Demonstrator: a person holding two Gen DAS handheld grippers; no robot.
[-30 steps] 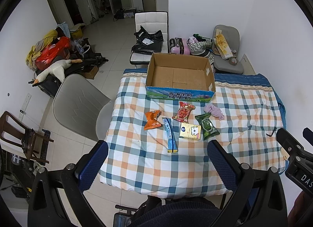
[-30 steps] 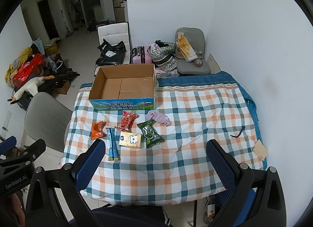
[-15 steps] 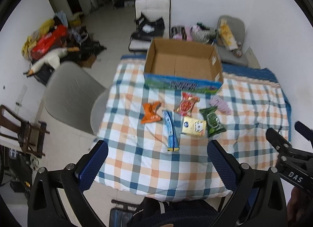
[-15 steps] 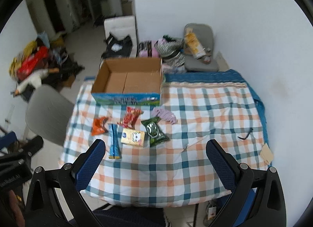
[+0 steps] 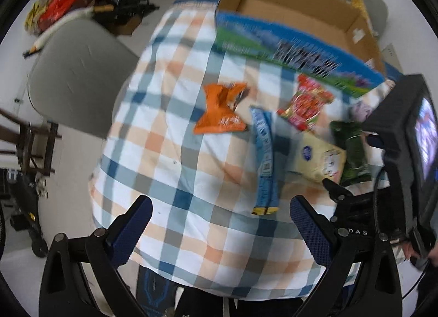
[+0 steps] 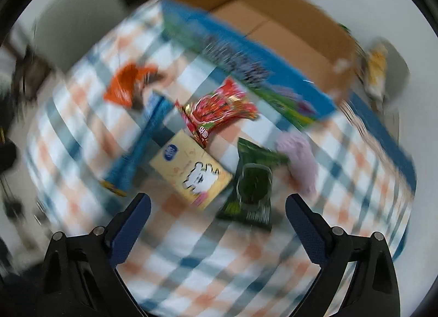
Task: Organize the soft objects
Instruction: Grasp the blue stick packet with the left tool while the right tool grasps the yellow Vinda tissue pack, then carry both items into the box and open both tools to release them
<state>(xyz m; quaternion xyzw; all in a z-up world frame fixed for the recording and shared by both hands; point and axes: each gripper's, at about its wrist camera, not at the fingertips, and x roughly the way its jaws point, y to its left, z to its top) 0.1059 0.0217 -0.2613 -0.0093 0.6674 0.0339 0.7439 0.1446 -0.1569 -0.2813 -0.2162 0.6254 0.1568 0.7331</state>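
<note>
The left gripper (image 5: pixel 220 224) hovers over the near part of the checked tablecloth (image 5: pixel 169 158) with its blue-padded fingers (image 5: pixel 131 230) spread wide and nothing between them. Ahead of its fingertips and to their right lies a long blue packet (image 5: pixel 264 161), its yellow end just short of the right finger. Farther ahead sits an orange snack bag (image 5: pixel 221 112), and beyond everything stands an open cardboard box (image 5: pixel 295 13) with a blue-and-green printed side.

The right gripper (image 6: pixel 217 224) is likewise wide apart and empty, though its view is smeared by motion. Just ahead between its fingers lie a pale yellow packet with a white bear (image 6: pixel 191 169) and, to the right, a dark green packet (image 6: pixel 253 183). Past these rests a red snack bag (image 6: pixel 219 109), touching the yellow packet's far corner. A lilac soft cloth (image 6: pixel 299 158) lies beyond the right finger, beside the green packet.
</note>
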